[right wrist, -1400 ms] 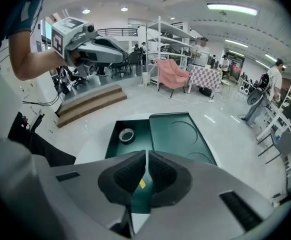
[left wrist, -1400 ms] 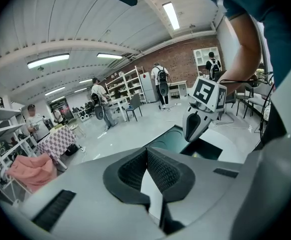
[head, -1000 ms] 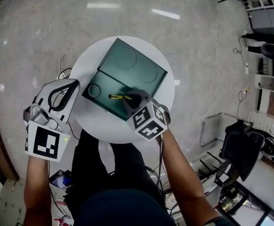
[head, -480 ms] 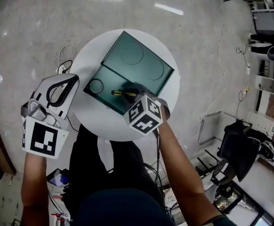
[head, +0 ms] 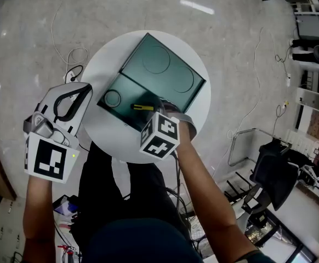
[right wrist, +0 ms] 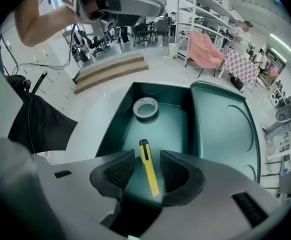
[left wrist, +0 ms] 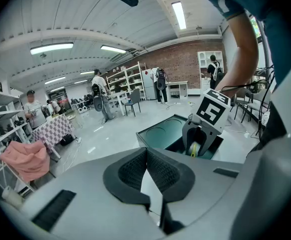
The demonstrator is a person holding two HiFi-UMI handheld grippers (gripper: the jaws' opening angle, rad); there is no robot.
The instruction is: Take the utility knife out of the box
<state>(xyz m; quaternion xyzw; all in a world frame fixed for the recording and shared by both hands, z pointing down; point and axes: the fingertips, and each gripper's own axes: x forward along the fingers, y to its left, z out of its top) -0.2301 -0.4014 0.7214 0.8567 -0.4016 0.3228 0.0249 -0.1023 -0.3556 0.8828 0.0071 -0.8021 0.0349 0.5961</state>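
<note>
The yellow utility knife (right wrist: 149,174) lies flat on the floor of the open dark green box (head: 124,114), near the box's corner closest to the person. In the right gripper view its black-tipped end points toward the roll of tape (right wrist: 145,108), which sits further along the same compartment, well apart from the knife.

The right gripper (right wrist: 146,160) points steeply down into the box, directly over the knife. Its jaws are opening, with the knife between the two dark pads (right wrist: 116,171); a gap shows on either side of the handle, so neither pad presses on it. In the head view the marker cube (head: 159,135) on this gripper covers most of the jaws.

The box's lid (head: 165,73) is folded back flat beside the base, with two round shapes moulded into it. The box rests on a round white table (head: 104,133).

The left gripper (left wrist: 146,154) is held off to the left of the box, over the table's edge. Its jaws are pressed together at the tips with nothing between them, and its view looks across at the right gripper and the box.
</note>
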